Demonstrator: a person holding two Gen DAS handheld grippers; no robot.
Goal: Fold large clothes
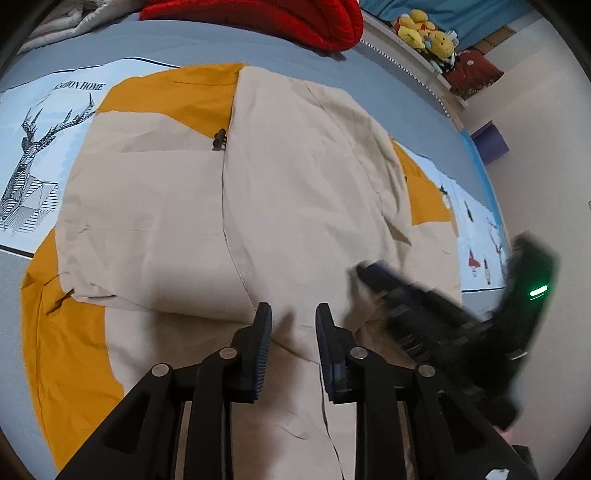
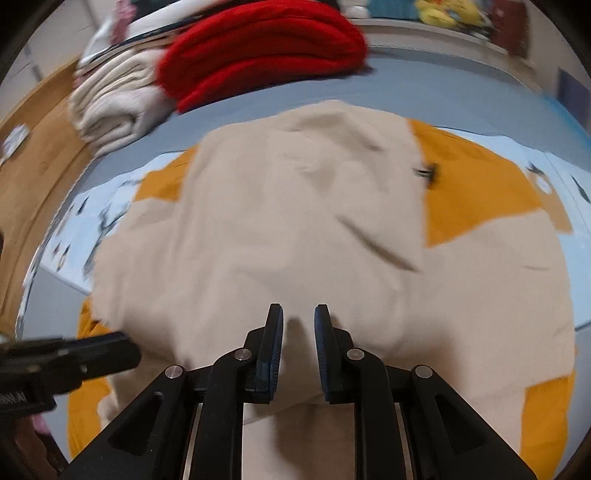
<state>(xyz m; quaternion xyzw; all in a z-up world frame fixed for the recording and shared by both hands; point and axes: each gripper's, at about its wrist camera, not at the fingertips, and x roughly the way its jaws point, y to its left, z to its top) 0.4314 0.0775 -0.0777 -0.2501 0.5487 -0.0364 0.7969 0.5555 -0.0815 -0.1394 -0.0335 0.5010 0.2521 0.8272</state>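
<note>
A large beige and mustard-yellow jacket [image 1: 295, 177] lies folded on the bed, a beige panel laid over its middle. A dark toggle [image 1: 219, 139] shows at the panel's edge. My left gripper [image 1: 293, 314] hovers over the jacket's near part, open, with only fabric beneath the gap. In the right wrist view the same jacket [image 2: 295, 221] spreads under my right gripper [image 2: 298, 315], which is open with nothing between its pads. The right gripper [image 1: 365, 269] appears blurred at the left view's right side, low over the jacket. The left gripper [image 2: 123, 345] shows at the right view's left edge.
The grey bed [image 1: 388, 85] carries a white sheet with a deer print [image 1: 33, 147]. At the far end lie a red quilted garment [image 2: 266, 48] and a folded cream garment [image 2: 110, 107]. Yellow plush toys [image 1: 424, 29] sit on a shelf behind. A wooden surface [image 2: 33, 166] borders the left.
</note>
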